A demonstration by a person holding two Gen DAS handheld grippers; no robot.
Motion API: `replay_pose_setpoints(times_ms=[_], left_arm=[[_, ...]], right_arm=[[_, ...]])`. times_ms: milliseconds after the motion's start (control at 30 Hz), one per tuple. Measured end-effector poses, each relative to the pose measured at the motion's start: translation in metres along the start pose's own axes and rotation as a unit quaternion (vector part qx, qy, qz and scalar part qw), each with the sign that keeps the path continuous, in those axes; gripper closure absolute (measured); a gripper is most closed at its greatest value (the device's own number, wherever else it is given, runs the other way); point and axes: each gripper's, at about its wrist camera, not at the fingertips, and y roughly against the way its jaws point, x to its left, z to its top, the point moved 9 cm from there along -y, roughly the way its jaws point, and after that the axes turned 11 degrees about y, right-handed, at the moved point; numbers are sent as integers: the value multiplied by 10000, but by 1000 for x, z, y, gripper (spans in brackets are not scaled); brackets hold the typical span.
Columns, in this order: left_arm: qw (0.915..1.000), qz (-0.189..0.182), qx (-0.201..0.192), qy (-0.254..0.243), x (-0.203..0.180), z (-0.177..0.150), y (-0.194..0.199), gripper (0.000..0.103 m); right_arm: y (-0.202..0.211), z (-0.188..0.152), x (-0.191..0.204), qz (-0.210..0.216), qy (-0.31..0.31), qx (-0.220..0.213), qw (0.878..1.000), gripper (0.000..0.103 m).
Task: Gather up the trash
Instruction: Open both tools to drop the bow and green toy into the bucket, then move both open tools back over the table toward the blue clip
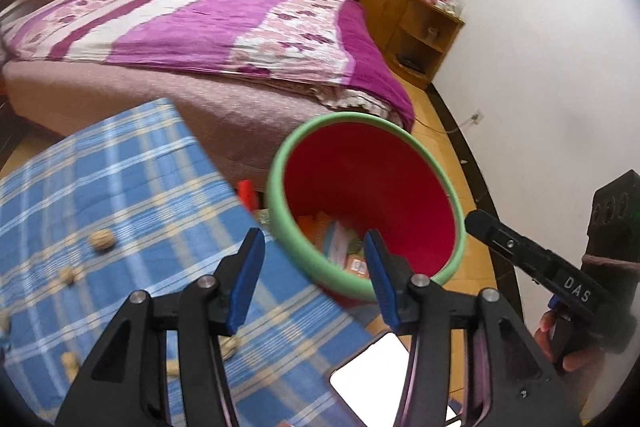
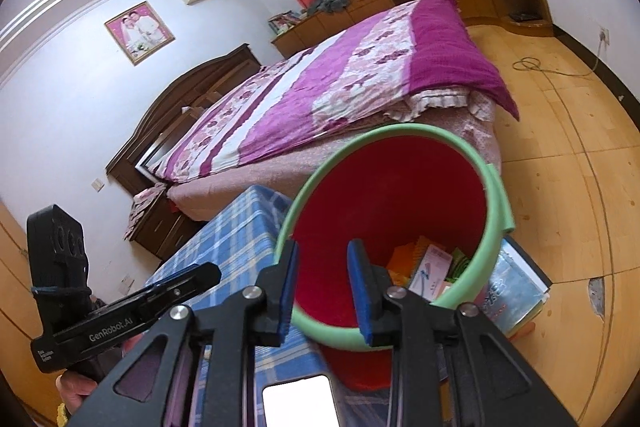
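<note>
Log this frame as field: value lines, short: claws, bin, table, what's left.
left claw: open, empty, over the table edge beside the bin
right claw: open, empty, above the bin's near rim
bin: red inside, green rim, next to the table; holds paper and packaging
table: blue plaid cloth
trash left: nut shells scattered on the cloth
background: bed with purple floral cover

Both wrist views look down close into the bin (image 1: 400,187), sharing the bed (image 2: 340,87).
</note>
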Motion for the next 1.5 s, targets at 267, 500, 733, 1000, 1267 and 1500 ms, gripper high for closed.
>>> replay_pose_setpoints(times_ms=[267,500,733,1000,1267,1500], left_arm=[[9980,282,-293,483,49,-8,48,52],[9925,523,-529,974,99,-20,88,52],[9848,781,-763,1347,144,-33,120,52],[9736,1212,-982,1667,199,-46,151,52],[9630,1611,-1082,1870,253,-47,166,52],[9534,2040,-976,2000,304,-41,162,52]], right_arm=[[1,-8,48,348,326,109,9988,74],[0,-18,84,587,571,235,9964,74],[-6,-33,117,775,839,440,9925,72],[-21,-57,150,953,1099,751,9865,72],[-37,-78,176,1093,1321,1041,9797,72],[-53,-95,191,1162,1460,1292,9739,71]])
